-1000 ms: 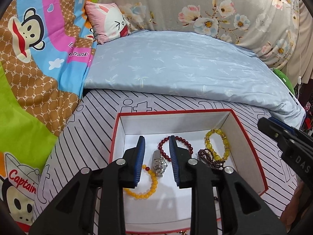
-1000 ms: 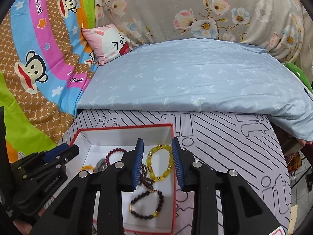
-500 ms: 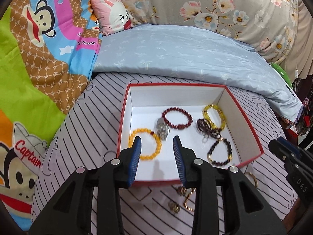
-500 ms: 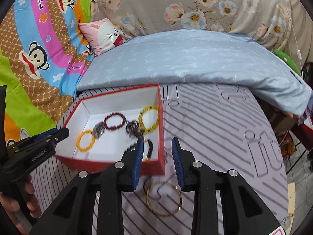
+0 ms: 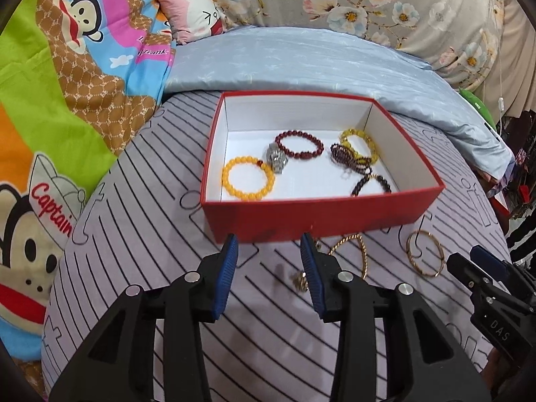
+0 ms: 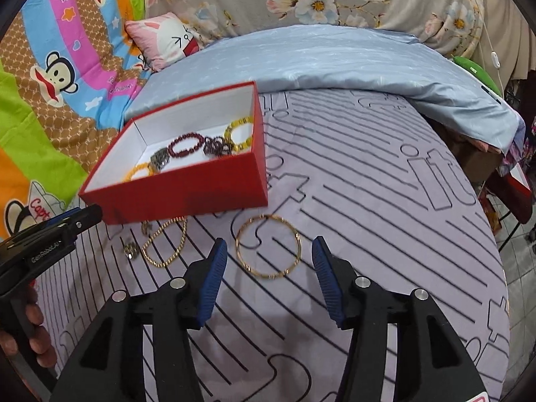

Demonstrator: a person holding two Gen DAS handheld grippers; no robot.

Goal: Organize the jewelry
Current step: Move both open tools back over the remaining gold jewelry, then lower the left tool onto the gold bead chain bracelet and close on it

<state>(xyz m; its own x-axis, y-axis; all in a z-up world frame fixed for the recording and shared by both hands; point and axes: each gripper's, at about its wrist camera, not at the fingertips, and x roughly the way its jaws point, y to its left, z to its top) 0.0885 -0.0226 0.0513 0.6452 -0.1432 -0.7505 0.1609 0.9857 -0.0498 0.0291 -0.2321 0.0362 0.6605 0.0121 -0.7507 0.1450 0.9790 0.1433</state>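
The red box (image 5: 321,214) sits on the striped bed as the collecting place, already holding beaded bracelets and a watch. In front of the box, loose on the cover, lie a gold bangle (image 6: 268,246), a chain bracelet (image 6: 165,243) and small earrings (image 6: 131,250). The right gripper (image 6: 269,278), empty with jaws opening, has the bangle just ahead between its tips. The left gripper (image 5: 269,268), also empty and opening, has the chain bracelet just right of its jaws.

Black plastic left gripper (image 5: 268,244) and right gripper (image 6: 268,246) — blue ribbed pads, silver screws, white lettering
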